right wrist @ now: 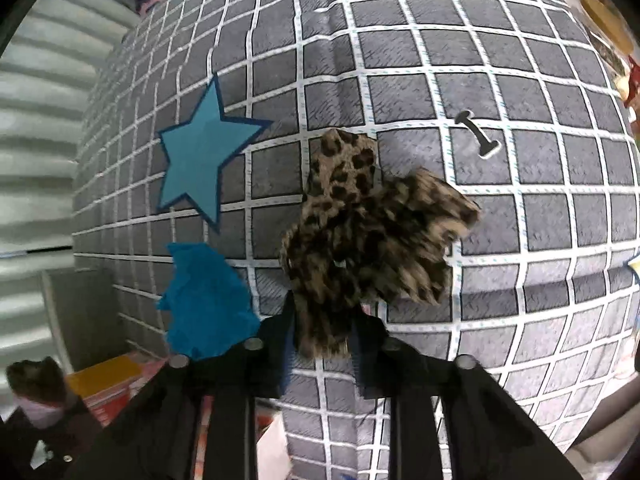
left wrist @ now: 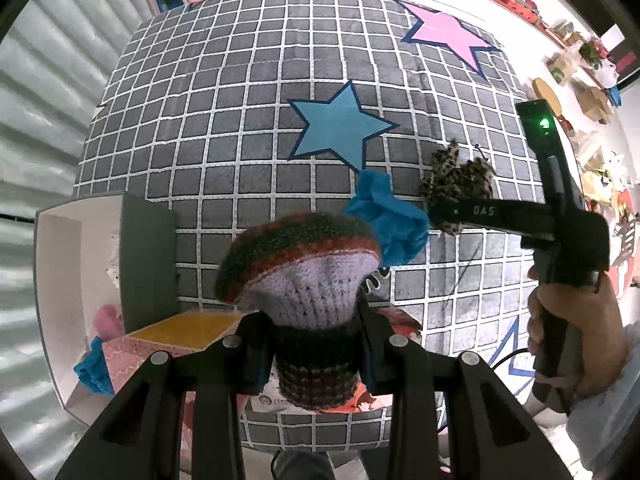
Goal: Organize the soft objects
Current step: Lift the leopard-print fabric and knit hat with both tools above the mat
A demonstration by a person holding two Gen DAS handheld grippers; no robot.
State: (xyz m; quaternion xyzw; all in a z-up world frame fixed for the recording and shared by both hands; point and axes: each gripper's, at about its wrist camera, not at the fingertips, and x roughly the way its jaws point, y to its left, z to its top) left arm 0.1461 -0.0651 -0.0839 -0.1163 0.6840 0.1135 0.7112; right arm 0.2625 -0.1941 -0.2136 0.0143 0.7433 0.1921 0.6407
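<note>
Holding two soft pieces at once, I have the left gripper [left wrist: 316, 344] pinching a knit hat [left wrist: 304, 272] by its dark ribbed cuff, with the striped crown and lilac lining ballooning out beyond the fingers above the rug [left wrist: 224, 128]. The right gripper [right wrist: 322, 336] is pressed together on a leopard cloth [right wrist: 368, 232], biting one lower corner while the rest fans out loose over the grid pattern; from the left view I see that same cloth bunched at the tip of the tool held in the hand [left wrist: 572, 328]. A blue cloth [right wrist: 208, 300] lies crumpled on the rug just beside the right fingers, not yet taken. I judge all three as light and limp: they will sag, swing and fold on themselves, with no risk of breakage. The hat's cuff is the thickest, firmest band, so the grip there looks secure. The leopard cloth is fuzzy and caught only at an edge, so it could slide free if I jerk it. For the blue one I would pinch a raised fold at its middle. A white bin [left wrist: 56, 280] at the left already holds soft things and looks the likely place for them.
</note>
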